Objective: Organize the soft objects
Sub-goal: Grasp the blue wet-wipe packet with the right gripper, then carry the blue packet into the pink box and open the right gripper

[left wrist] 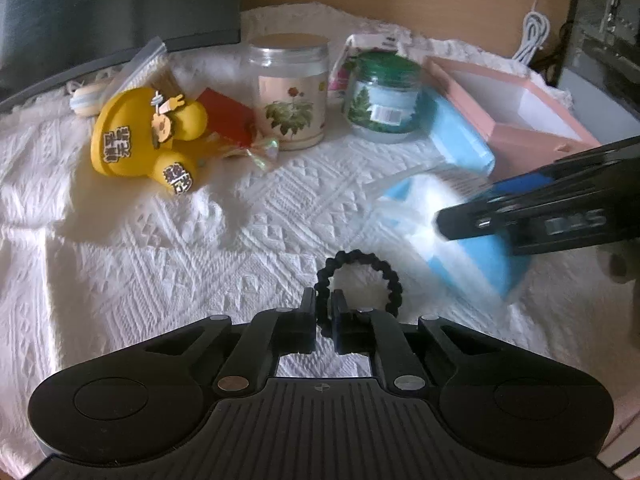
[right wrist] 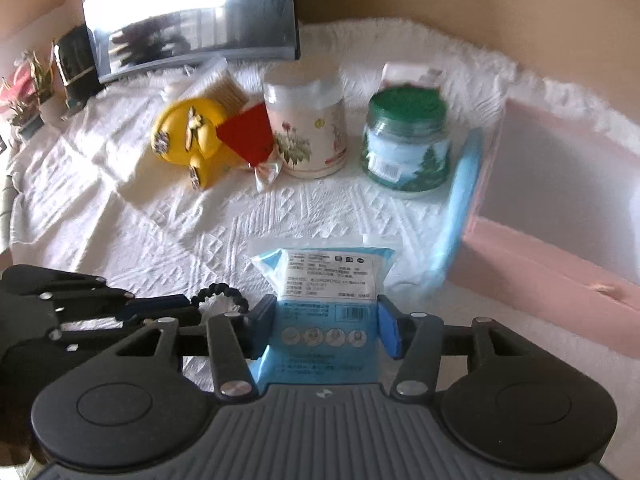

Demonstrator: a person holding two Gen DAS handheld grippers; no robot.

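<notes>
A black braided hair tie (left wrist: 360, 258) lies on the white knitted cloth (left wrist: 160, 240), and my left gripper (left wrist: 323, 308) is shut on its near side. The same ring (right wrist: 224, 292) shows beside the left gripper (right wrist: 176, 306) in the right wrist view. A blue plastic packet with a printed label (right wrist: 324, 272) sits between the pads of my right gripper (right wrist: 324, 320), which press on its two sides. In the left wrist view that packet (left wrist: 480, 256) is blurred, with the right gripper (left wrist: 460, 224) on it. An open pink box (right wrist: 540, 272) stands to the right.
A second blue packet (left wrist: 460, 136) leans on the pink box (left wrist: 520, 132). Behind stand a floral jar (left wrist: 288, 92), a green-lidded jar (left wrist: 384, 96), a yellow toy (left wrist: 132, 136) and a red tag (left wrist: 228, 120). A dark monitor (right wrist: 192, 12) is at the back.
</notes>
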